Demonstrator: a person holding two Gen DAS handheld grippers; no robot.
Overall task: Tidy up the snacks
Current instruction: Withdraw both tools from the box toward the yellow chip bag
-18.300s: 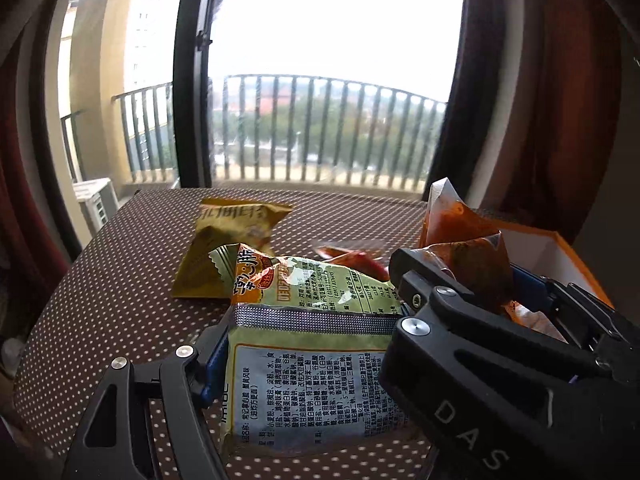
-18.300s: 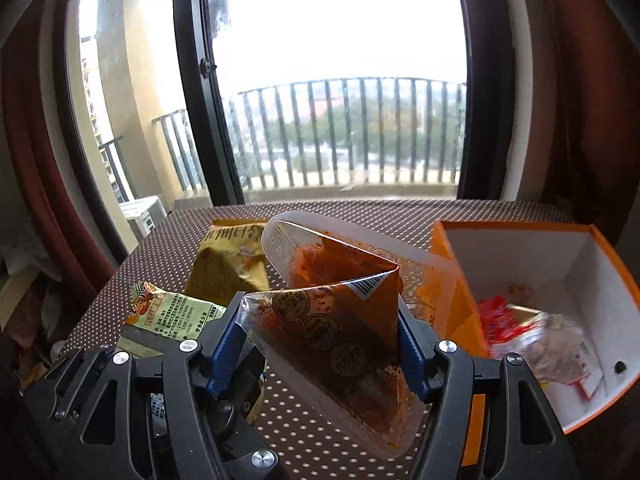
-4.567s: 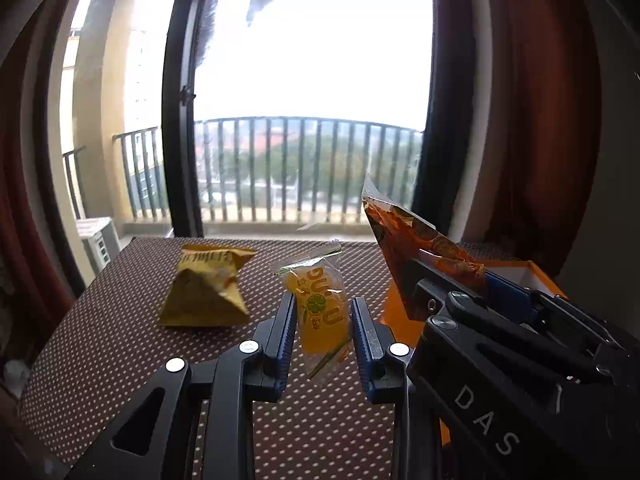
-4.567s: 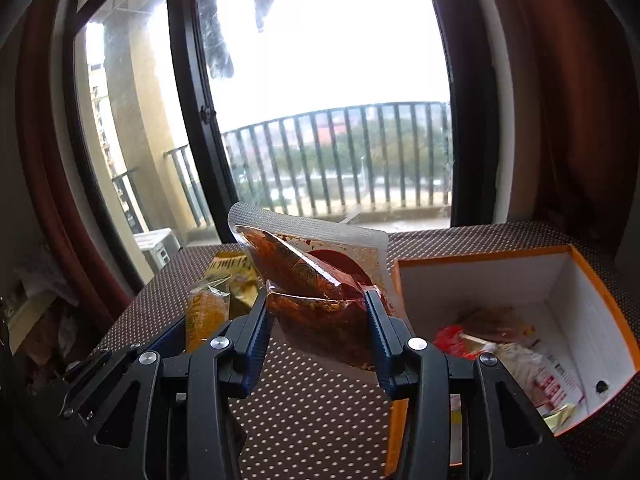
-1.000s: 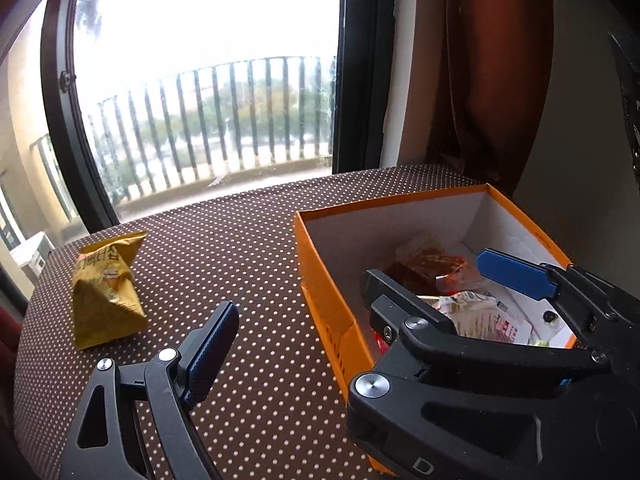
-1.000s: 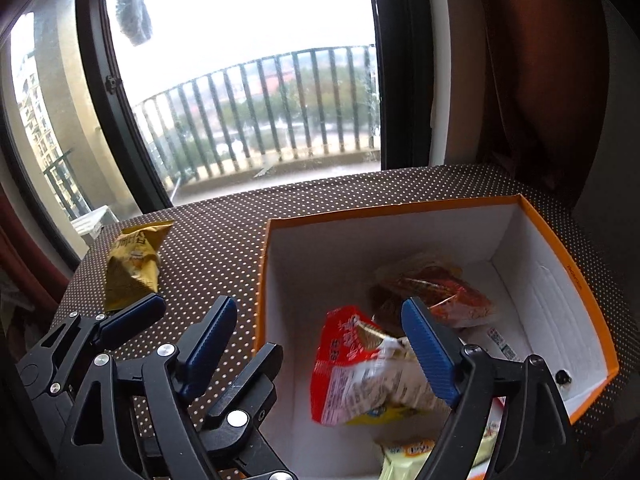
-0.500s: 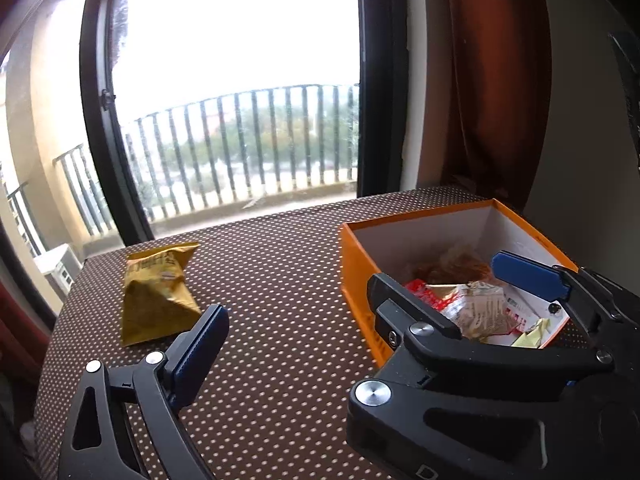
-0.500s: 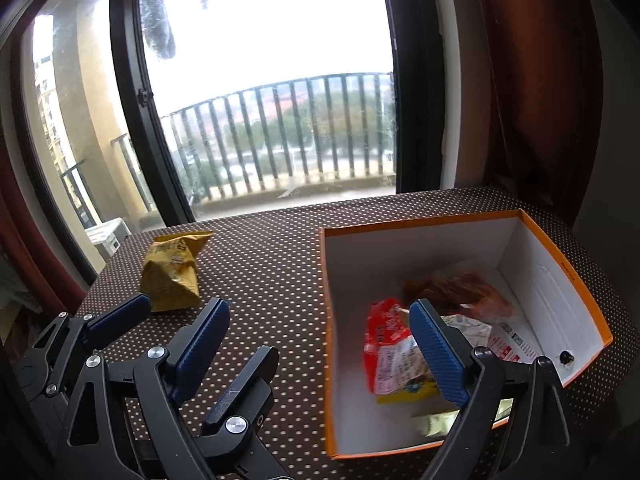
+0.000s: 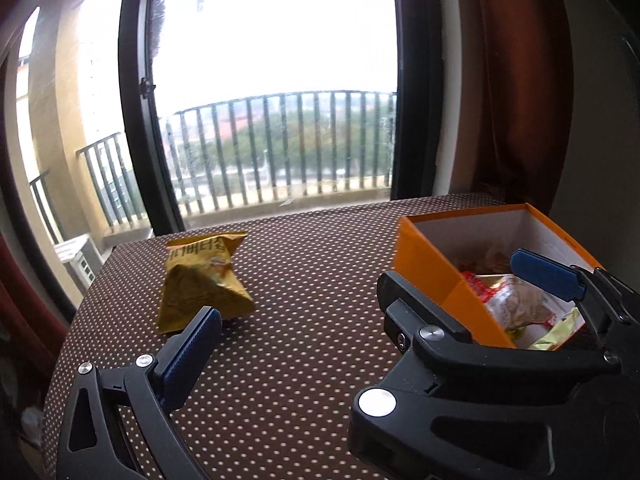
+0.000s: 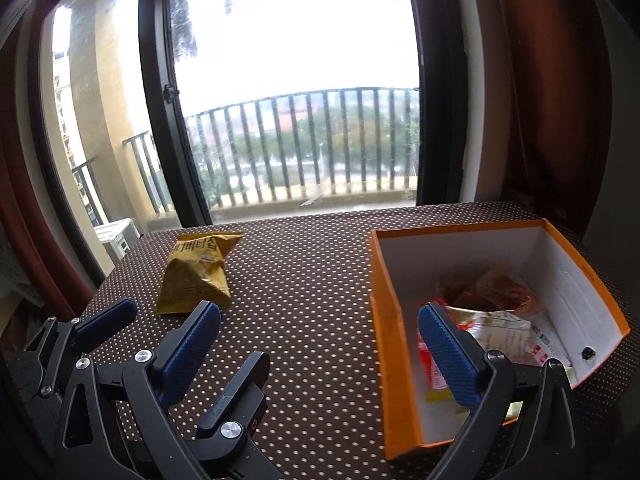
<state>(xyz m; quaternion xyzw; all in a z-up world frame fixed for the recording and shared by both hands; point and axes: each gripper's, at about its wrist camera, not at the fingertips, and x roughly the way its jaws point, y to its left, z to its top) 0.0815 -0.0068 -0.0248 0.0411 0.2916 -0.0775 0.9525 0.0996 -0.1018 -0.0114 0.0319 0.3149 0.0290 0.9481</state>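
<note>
One crinkled yellow foil snack bag (image 10: 198, 276) lies alone on the brown polka-dot tablecloth (image 10: 304, 280), well apart from the open orange cardboard box (image 10: 394, 344) that holds the other packets. The bag looks puffed, light and slippery, likely to crush under a firm squeeze; its flat sealed top edge seems the safest hold. The left gripper (image 9: 320, 344) and the right gripper (image 10: 320, 344) both gape wide, holding nothing.

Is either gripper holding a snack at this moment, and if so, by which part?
No. The left gripper and right gripper are both open and empty.
</note>
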